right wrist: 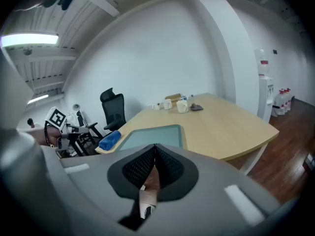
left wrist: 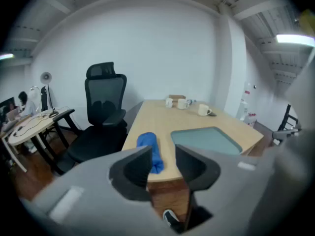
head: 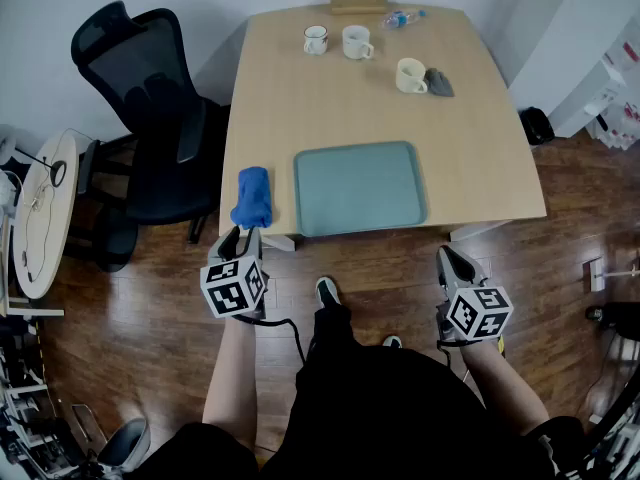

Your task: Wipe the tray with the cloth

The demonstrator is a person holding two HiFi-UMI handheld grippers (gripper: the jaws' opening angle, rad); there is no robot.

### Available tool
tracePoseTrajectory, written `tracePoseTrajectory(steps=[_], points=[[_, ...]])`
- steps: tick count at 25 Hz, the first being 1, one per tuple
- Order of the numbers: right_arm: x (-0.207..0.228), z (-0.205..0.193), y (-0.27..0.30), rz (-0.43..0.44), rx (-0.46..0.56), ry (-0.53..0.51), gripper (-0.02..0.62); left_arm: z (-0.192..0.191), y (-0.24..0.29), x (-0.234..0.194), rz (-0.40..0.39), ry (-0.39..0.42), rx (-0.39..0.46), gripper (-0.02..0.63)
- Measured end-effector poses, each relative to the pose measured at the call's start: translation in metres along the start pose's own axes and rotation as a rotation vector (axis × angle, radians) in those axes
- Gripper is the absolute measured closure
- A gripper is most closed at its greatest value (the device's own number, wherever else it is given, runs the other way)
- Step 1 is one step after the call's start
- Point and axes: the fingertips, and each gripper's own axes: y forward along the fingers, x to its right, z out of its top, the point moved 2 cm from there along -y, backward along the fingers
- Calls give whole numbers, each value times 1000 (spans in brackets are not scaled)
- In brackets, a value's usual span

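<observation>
Head view: rectangular grey-green tray (head: 360,188) sits on the wooden table (head: 300,108) at its near edge, long axis left-right along that edge. One blue cloth (head: 251,196), rolled up, lies on the table just beside the tray's left short side, not touching it. The cloth's long axis runs near-far, parallel to that short side.
Count at the far end: three mugs (head: 357,42), one small dark grey object (head: 438,82) touching the right mug, one plastic bottle (head: 404,17) lying flat, one wooden board (head: 358,0).
One black office chair (head: 150,118) stands left of the table.
Left gripper (head: 240,238) and right gripper (head: 450,263) are both off the table, over the wood floor (head: 380,268), well short of the tray. Jaw gaps are not readable here.

Left gripper view: jaws partly apart, moderate gap, nothing between them. The cloth shows beyond the gap at the table's near corner, its end pointing at the camera. The tray is to its right.
Only this view shows a second, round table (left wrist: 29,127) and a person (left wrist: 22,104) seated at far left.

Right gripper view: jaw tips pressed together, nothing held. The tray lies dead ahead with the cloth at its left end.
Only this view shows the left gripper's marker cube from the side, and a water dispenser (right wrist: 265,90) by the right wall.
</observation>
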Motion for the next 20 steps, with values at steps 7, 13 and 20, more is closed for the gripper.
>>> tracePoseTrajectory(steps=[7,13,20], points=[[25,8,111,-125,-141,-43,588,17,130,-56,-65,118,-280,351],[49,4,170,-143,-254,-36,496,-25,184,-70,-96,159,-477,351],[82,-22,195,-118,-389,17,489,-18,177,-73,-79,6,-483,471]])
